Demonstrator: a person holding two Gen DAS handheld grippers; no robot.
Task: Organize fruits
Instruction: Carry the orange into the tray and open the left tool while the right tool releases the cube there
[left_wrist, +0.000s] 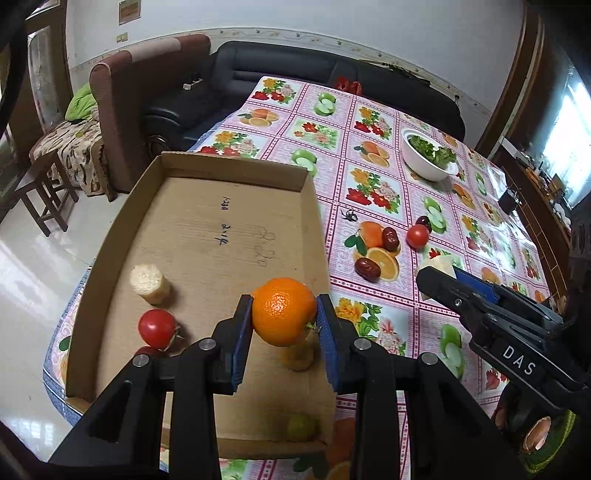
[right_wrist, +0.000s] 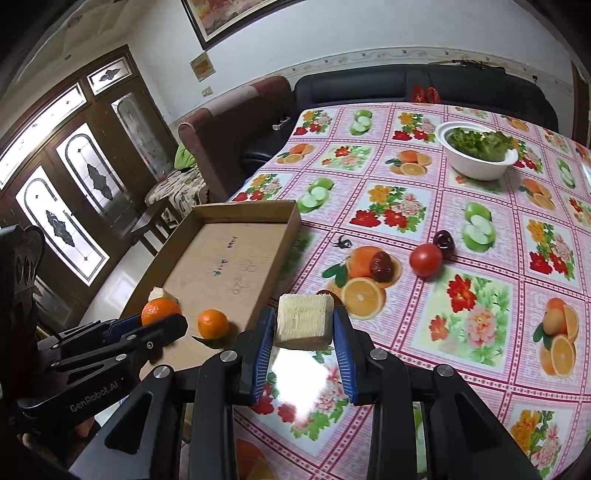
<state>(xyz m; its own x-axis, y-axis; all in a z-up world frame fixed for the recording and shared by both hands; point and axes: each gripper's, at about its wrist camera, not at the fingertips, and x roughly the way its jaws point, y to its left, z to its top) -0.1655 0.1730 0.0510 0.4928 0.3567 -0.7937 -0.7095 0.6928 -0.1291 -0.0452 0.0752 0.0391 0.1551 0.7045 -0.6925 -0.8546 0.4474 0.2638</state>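
My left gripper (left_wrist: 284, 314) is shut on an orange mandarin (left_wrist: 283, 311) and holds it above the near right part of the cardboard tray (left_wrist: 236, 221). In the tray lie a pale sugarcane piece (left_wrist: 149, 284), a red tomato (left_wrist: 157, 328), a small green fruit (left_wrist: 301, 426) and another mandarin (right_wrist: 213, 324). My right gripper (right_wrist: 304, 321) is shut on a pale cut chunk (right_wrist: 303, 320) just above the tablecloth, right of the tray. On the cloth lie a tomato (right_wrist: 425, 259), red dates (left_wrist: 390, 238) (left_wrist: 367, 268) and a dark fruit (right_wrist: 444, 240).
A white bowl of green leaves (right_wrist: 476, 149) stands at the far side of the table. A black sofa (left_wrist: 280, 74) and a brown armchair (left_wrist: 147, 92) are behind the table. A wooden stool (left_wrist: 40, 192) stands on the floor to the left.
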